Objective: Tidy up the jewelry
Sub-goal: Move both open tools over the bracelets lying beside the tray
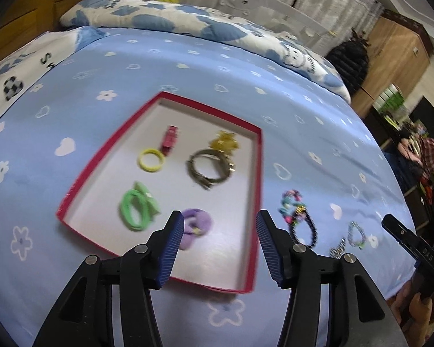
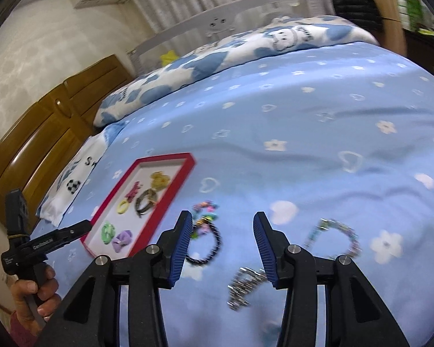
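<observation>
Two black gripper arms with ribbed blue pads fill the bottom of each view. Seen from its own camera, the left gripper (image 1: pixel 220 248) is spread wide and holds nothing, hovering over the near edge of a shallow red-rimmed cardboard tray with a white floor (image 1: pixel 159 96). Inside the tray lie a soft purple fabric hair tie (image 1: pixel 198 225) just beyond the left pad, a bright green looped hair tie (image 1: pixel 137 209), a thin yellow plastic ring (image 1: pixel 150 160), a small pinkish-red clip (image 1: pixel 169 139), a coiled olive-grey bracelet (image 1: pixel 211 169) and a translucent amber-yellow clip (image 1: pixel 224 142).

The right wrist view shows what the left one only catches at its edge: the jewelry not yet in the tray. Here the right gripper (image 2: pixel 222 250) is also spread wide and empty, above the pale blue bedsheet printed with white flowers and hearts (image 2: pixel 303 115). Between its pads, on the sheet, lies a crumpled silver metal link chain (image 2: pixel 243 287). Near the left pad is a black beaded bracelet joined to multicoloured charms (image 2: pixel 207 238); beyond the right pad curves a bracelet of small mixed-colour beads (image 2: pixel 343 238). All three lie on the sheet to the right of the tray, blurred.

This view also shows the person's left hand (image 2: pixel 33 300) gripping the other tool's handle, and a wooden headboard (image 2: pixel 43 133) at the far left. A blue-and-white patterned quilt (image 1: pixel 188 26) is bunched at the back of the bed.
</observation>
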The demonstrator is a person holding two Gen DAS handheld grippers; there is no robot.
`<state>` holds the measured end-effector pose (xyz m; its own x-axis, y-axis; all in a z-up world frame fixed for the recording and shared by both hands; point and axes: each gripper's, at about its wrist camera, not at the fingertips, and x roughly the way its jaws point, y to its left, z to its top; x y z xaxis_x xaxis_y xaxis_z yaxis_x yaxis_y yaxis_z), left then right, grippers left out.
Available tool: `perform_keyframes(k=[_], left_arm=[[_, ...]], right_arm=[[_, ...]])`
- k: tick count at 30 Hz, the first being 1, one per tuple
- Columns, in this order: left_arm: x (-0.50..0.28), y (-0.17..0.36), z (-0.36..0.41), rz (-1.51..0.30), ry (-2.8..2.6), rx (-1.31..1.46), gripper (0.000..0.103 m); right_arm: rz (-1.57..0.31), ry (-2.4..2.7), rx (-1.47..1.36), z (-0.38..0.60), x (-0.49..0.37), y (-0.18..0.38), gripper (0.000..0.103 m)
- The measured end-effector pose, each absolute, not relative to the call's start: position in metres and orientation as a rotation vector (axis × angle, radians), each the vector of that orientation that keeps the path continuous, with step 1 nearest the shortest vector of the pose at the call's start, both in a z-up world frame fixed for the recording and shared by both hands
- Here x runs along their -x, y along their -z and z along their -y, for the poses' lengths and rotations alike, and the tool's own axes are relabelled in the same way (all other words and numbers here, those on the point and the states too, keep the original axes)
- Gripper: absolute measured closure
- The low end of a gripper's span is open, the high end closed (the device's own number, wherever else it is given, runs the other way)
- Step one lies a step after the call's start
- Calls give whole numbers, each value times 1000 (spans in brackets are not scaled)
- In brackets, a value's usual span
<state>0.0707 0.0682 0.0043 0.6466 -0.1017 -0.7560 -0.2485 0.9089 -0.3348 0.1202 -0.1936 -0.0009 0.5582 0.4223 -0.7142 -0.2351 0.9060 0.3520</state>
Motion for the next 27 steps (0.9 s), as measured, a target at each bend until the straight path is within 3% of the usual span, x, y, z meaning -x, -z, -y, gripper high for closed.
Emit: perform_keyframes(k=[27], left_arm=[[-145,29,34,-1034,59,247,52]], right_arm=[[-960,-208,-211,273,-104,42,57]])
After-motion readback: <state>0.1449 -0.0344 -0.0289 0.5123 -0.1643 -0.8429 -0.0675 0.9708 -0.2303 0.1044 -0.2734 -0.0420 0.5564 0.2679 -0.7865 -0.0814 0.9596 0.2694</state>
